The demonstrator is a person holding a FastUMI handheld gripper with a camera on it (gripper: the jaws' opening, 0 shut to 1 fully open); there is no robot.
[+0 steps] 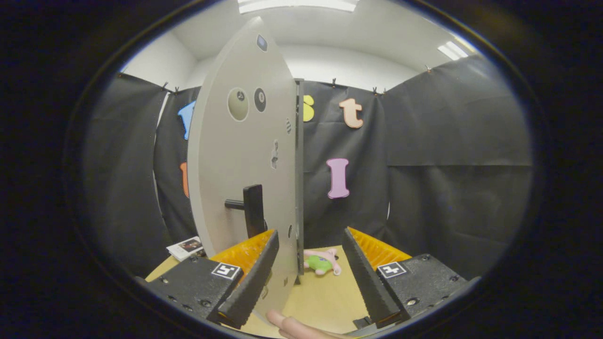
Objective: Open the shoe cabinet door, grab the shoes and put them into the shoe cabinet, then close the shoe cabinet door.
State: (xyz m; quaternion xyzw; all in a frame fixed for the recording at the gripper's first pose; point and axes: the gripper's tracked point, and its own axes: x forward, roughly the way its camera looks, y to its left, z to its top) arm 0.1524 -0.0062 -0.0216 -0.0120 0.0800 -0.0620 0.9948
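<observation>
Gripper (308,270) — fingers spread apart, nothing held | cabinet door (245,155) swung open, centre-left | handle (252,209) — seen above left finger

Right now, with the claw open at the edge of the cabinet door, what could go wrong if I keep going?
1. The open claw straddles the free edge of the cabinet door; a sideways move could knock the door rather than guide it.
2. A person's fingertip lies on the table between the claw's fingers and could get pinched.
3. The small plush toy just ahead could be hit.
</observation>
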